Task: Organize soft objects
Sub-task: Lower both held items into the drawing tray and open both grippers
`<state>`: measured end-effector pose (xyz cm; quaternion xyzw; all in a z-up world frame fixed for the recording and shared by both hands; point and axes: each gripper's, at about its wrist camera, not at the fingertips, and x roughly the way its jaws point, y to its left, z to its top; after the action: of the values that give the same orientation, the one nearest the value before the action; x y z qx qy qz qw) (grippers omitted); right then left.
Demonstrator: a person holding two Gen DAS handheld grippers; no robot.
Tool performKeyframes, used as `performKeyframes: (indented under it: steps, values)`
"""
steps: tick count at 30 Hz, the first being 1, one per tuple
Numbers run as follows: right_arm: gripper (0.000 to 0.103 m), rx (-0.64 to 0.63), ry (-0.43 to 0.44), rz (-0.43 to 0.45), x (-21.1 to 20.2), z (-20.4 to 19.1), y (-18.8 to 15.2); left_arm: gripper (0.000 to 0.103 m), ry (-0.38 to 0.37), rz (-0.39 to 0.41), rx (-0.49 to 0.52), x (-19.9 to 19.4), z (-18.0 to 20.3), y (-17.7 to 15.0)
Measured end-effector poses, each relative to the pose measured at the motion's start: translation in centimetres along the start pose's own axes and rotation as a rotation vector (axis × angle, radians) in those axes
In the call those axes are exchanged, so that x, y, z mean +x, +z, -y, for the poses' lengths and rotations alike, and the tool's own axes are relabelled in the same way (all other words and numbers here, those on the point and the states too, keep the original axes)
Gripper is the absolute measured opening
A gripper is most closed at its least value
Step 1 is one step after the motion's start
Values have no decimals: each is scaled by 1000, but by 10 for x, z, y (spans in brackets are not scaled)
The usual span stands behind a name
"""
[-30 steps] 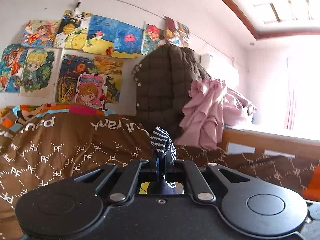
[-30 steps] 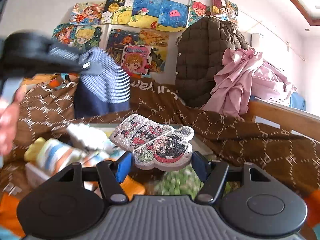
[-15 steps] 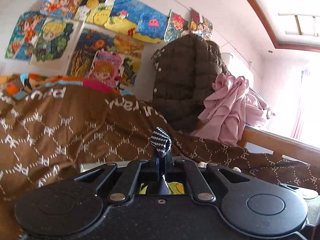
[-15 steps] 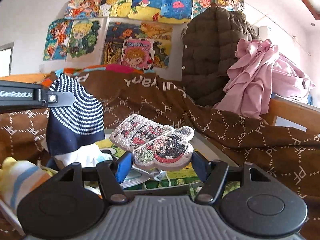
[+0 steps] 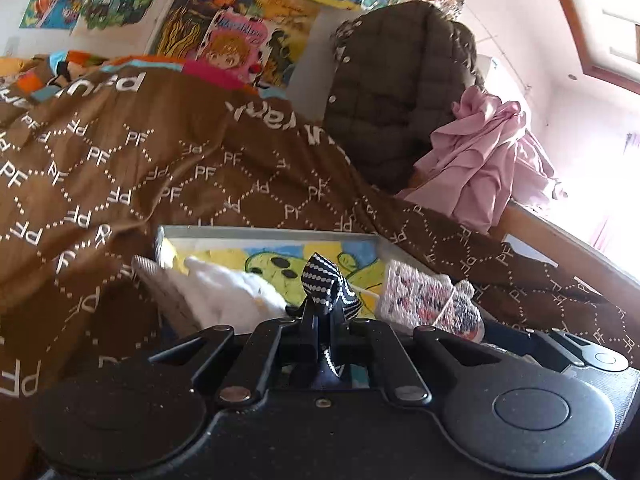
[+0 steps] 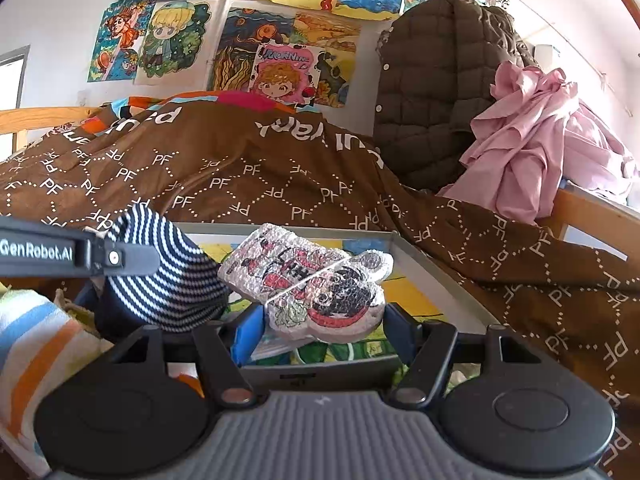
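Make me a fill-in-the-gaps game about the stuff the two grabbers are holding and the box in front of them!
1. The left gripper is shut on a navy sock with ____ stripes.
2. The right gripper holds a flat plush toy wrapped in clear ____.
3. The grey tray lies on a ____ blanket printed with the letters PF.
4. A ____ garment hangs beside the dark puffer coat.

Missing words: white; plastic; brown; pink

navy sock (white stripes), brown blanket
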<state>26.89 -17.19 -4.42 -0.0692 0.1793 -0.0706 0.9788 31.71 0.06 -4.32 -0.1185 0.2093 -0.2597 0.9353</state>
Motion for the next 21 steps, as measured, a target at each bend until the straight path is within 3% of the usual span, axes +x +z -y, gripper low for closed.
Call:
performKeyframes:
  steps: [17, 21]
  values:
    - [70, -25, -17, -17, 4, -3, 5, 16, 36, -16, -7, 2, -1, 0]
    - [73, -27, -22, -11, 4, -2, 6, 23, 38, -13, -11, 2, -1, 1]
